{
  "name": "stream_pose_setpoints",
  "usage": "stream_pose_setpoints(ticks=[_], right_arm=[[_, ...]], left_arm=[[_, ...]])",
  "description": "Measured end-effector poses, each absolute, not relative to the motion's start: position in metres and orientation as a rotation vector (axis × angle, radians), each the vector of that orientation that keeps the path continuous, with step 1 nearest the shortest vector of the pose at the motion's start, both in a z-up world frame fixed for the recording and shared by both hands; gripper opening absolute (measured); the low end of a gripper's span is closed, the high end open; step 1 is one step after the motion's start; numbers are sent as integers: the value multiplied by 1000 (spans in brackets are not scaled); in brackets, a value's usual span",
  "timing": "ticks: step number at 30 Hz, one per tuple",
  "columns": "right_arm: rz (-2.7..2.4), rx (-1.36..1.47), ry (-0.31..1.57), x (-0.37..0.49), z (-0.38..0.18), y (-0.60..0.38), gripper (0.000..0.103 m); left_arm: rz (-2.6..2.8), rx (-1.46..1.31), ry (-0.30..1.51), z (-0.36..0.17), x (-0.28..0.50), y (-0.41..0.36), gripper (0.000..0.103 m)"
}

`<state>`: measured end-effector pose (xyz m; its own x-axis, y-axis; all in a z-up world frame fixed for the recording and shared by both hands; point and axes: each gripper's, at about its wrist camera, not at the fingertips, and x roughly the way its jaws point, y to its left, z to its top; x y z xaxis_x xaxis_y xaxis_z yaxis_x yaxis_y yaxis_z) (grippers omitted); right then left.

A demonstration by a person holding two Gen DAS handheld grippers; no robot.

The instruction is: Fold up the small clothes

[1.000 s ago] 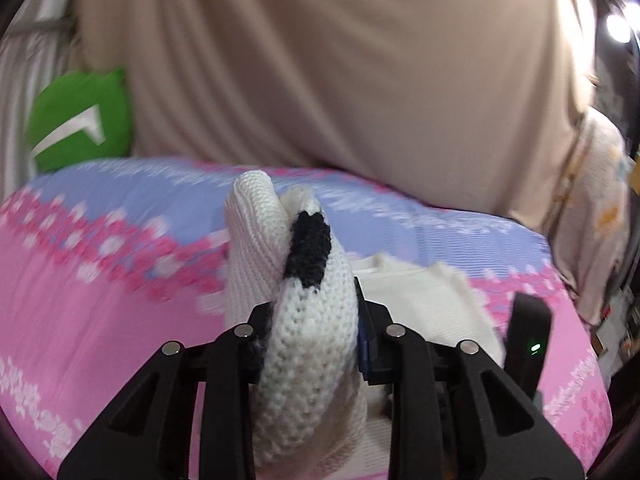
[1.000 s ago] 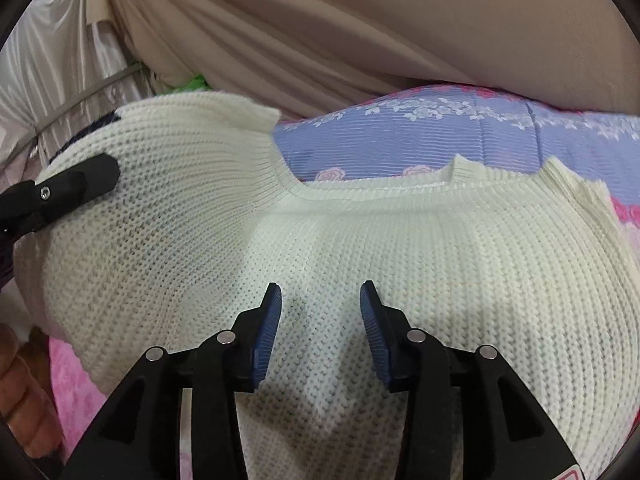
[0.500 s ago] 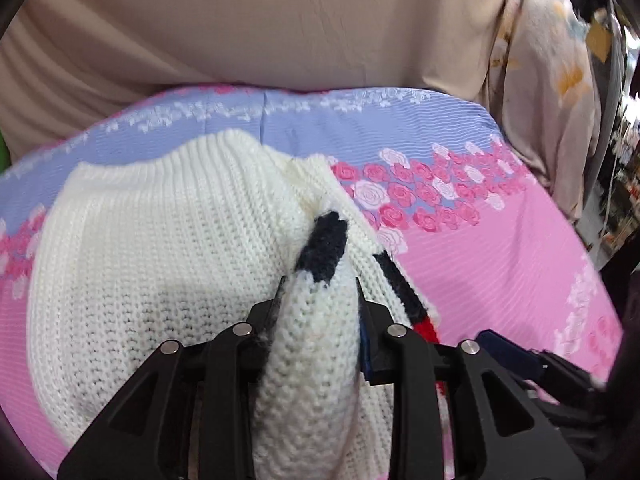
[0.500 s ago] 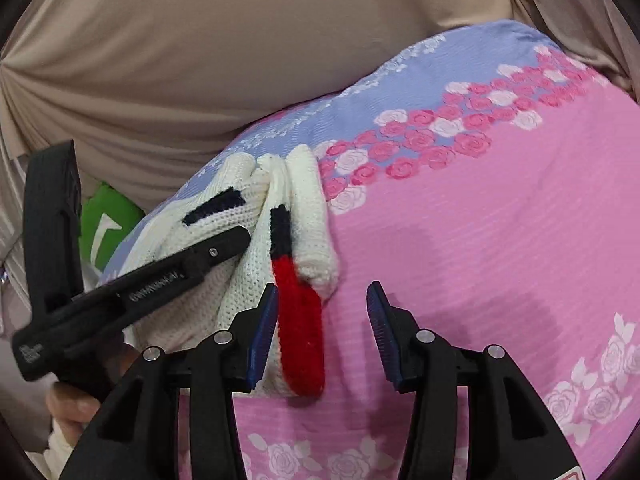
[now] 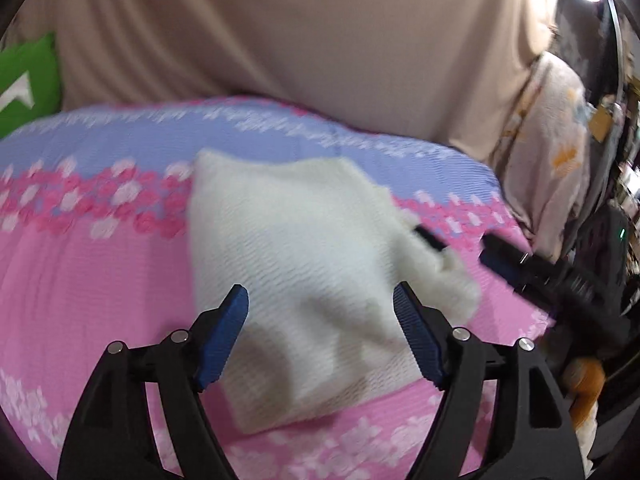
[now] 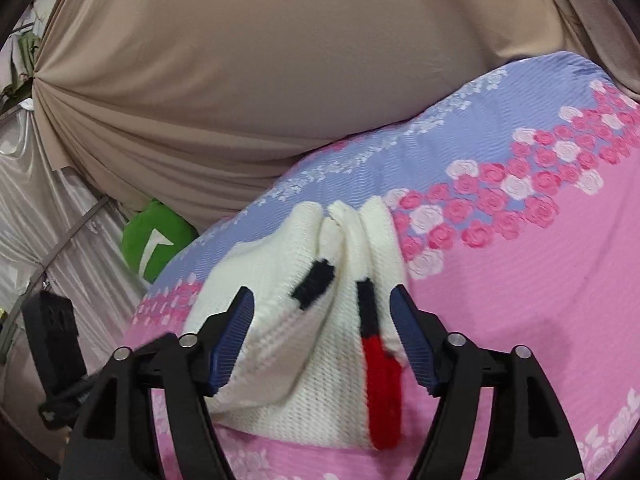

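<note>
A small white knit sweater [image 5: 304, 264] lies folded on the pink and lilac floral bedspread [image 5: 92, 264]. In the right wrist view the sweater [image 6: 280, 352] shows bunched folds with black stripes and a red band [image 6: 382, 392]. My left gripper [image 5: 320, 332] is open and empty, its jaws wide apart just above the near part of the sweater. My right gripper [image 6: 322, 340] is open, its jaws standing either side of the sweater's striped end without closing on it. The right gripper also shows in the left wrist view [image 5: 532, 268], blurred, at the sweater's right edge.
A beige draped cloth [image 6: 260, 80] rises behind the bed. A green cushion [image 6: 154, 242] sits at the far left of the bed, also in the left wrist view [image 5: 24, 84]. A floral fabric [image 5: 552, 160] hangs at the right. The left gripper's body [image 6: 56, 356] is at the lower left.
My left gripper has opened and let go of the sweater's sleeve, and has drawn back. The sweater now lies folded on the bed. My right gripper has moved closer over the striped end.
</note>
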<state>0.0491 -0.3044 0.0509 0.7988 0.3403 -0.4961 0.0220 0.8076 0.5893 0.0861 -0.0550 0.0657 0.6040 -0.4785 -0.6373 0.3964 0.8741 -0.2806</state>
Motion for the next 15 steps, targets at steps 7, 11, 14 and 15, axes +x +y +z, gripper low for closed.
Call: stream_pose_setpoints(ticks=[7, 11, 14, 15], right_arm=[[229, 496, 816, 114, 30, -260, 74], [287, 460, 804, 115, 31, -248, 26], [379, 633, 682, 94, 45, -284, 23], [365, 669, 684, 92, 39, -296, 23]], left_arm=[[-464, -153, 868, 29, 87, -36, 73], [-458, -140, 888, 20, 88, -37, 73], [-457, -127, 878, 19, 88, -37, 73], [-463, -129, 879, 17, 89, -36, 74]])
